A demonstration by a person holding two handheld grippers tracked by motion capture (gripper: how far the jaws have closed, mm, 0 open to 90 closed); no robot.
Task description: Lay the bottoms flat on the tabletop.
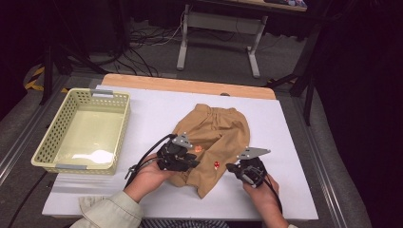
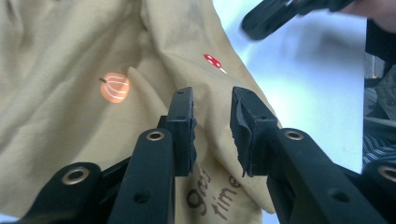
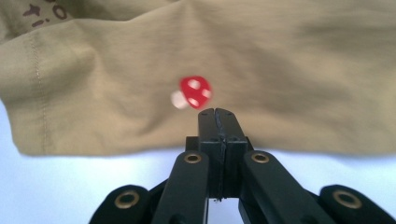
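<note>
One pair of tan shorts (image 1: 214, 137) is seen lying crumpled on the white table (image 1: 157, 114), toward its near edge, with the gathered waistband turned to the far edge and the leg ends pointing at the person. The cloth is judged to be light, soft and limp, so it will sag and fold wherever it is not carried, and a thin pinch of fabric may slip out; a hold is best taken at a stitched hem or at the waistband, where the layers are thicker, and at two well-spaced points so that the piece can be spread. Two small prints are counted on it, one orange pumpkin (image 2: 114, 87) and one red mushroom (image 3: 195, 91), besides some brown lettering (image 2: 212, 196) near a leg end. Two grippers are counted, one in each hand. The left gripper (image 2: 212, 109) is held over the near left part of the shorts, its jaws narrowly parted above a ridge of cloth, and nothing is clamped between the pads. The right gripper (image 3: 218, 114) is set low at the near edge of the shorts, just under the mushroom, with its jaws pressed fully together; whether a bit of hem is caught between them cannot be told. One pale green basket (image 1: 47, 142) is found at the table's left edge, well apart from the shorts, with nothing seen inside it
</note>
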